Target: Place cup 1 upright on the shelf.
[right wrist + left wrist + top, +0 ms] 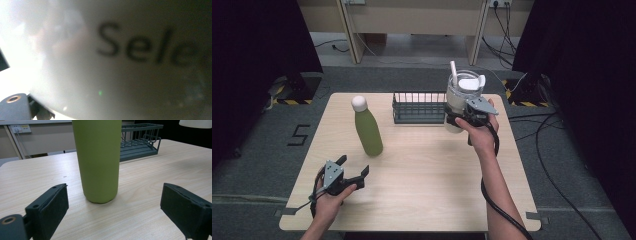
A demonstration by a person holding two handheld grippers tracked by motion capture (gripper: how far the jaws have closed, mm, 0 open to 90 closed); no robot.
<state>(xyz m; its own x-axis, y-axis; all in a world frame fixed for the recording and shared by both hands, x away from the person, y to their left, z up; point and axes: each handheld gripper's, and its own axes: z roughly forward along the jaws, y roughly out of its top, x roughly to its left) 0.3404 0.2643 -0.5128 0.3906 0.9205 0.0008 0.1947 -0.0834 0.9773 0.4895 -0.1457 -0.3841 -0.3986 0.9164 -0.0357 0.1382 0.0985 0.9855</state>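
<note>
Right gripper clamped on a clear tumbler above the far side of the desk; left gripper spread open before a green bottle.

The right gripper (460, 113) grips the clear tumbler (459, 100) by its lower body, holding it upright just beside the right end of the dark wire rack (418, 107), with its white lid and straw on top; in the right gripper view the tumbler's pale wall with blurred dark lettering (140, 50) presses close against the camera. The left gripper (353, 171) rests low near the desk's (427, 175) front left corner, jaws wide apart with nothing between them. The green bottle (98, 160) stands upright on the desk a little beyond it, centred between the pads but apart from them.
</note>
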